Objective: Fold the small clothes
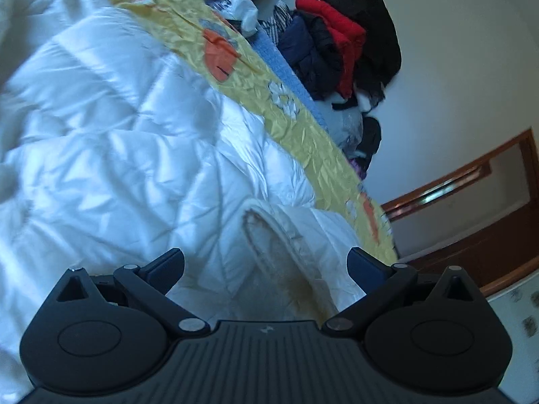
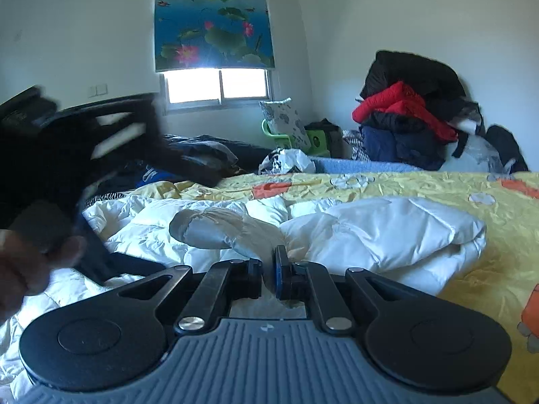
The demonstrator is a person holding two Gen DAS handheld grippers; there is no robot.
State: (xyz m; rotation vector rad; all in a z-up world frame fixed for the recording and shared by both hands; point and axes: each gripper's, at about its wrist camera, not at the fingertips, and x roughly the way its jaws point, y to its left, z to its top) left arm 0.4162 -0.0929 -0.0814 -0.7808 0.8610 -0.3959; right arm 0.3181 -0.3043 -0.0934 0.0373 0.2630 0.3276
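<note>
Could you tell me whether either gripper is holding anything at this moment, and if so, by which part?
The left gripper is open and holds nothing, above the white duvet. The right gripper is nearly closed; whether it pinches anything cannot be told.

- A duvet [image 2: 387, 232] is spread on the bed, over a sheet [image 2: 454, 188] exposed along its far side.
- A clothes pile [image 2: 407, 124] is heaped against the wall beyond the sheet.
- A window [image 2: 219, 87] is set in the wall behind the bed.

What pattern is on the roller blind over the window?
The roller blind shows a blue pond with green lotus leaves and pink flowers; clearest in the right wrist view.
</note>
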